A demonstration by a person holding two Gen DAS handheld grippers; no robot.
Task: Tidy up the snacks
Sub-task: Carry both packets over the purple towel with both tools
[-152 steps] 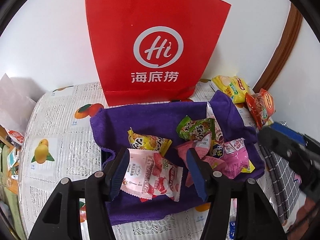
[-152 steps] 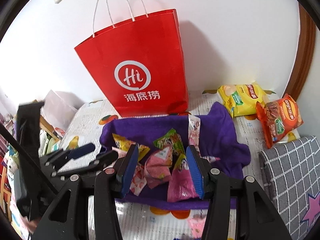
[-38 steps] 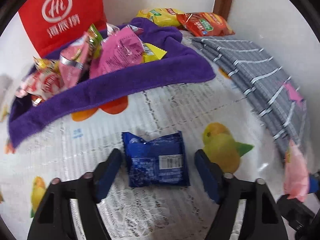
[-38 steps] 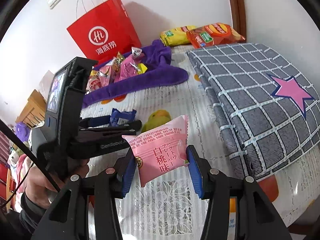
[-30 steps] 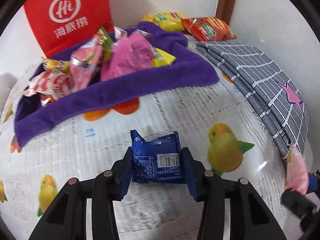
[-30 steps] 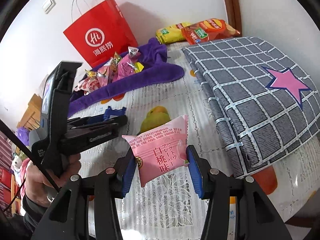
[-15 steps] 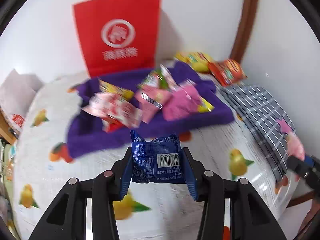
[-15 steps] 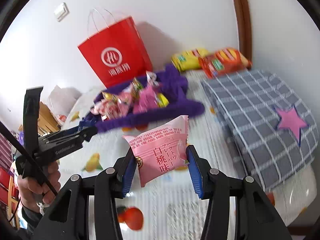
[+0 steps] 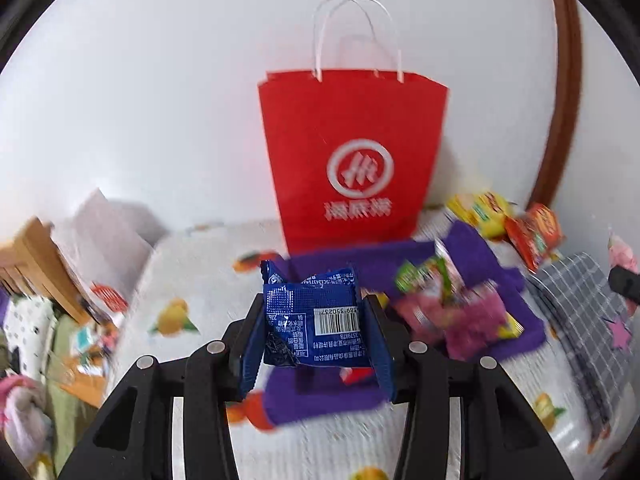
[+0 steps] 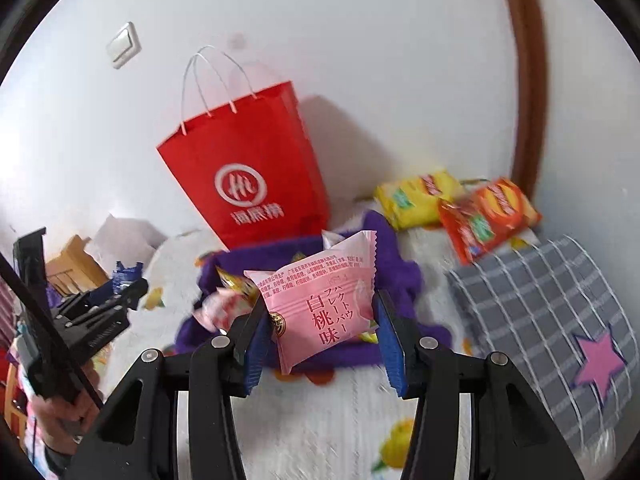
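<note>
My left gripper (image 9: 314,324) is shut on a blue snack packet (image 9: 310,318), held in the air above the near edge of the purple towel (image 9: 492,264). My right gripper (image 10: 320,320) is shut on a pink snack packet (image 10: 324,300) and hangs over the same purple towel (image 10: 404,276). Several wrapped snacks (image 9: 452,304) lie piled on the towel. The left gripper (image 10: 120,292) with its blue packet also shows at the left of the right wrist view, carried by a hand (image 10: 60,412).
A red paper bag (image 9: 352,160) stands upright against the wall behind the towel. Yellow and orange chip bags (image 10: 456,204) lie at the back right. A grey checked cloth with a pink star (image 10: 560,320) covers the right side. Wooden furniture (image 9: 36,268) and clutter sit at the left.
Both grippers rose from the fruit-print cloth and moved toward the towel and red bag, each carrying its packet. The towel and bag now sit straight ahead.
</note>
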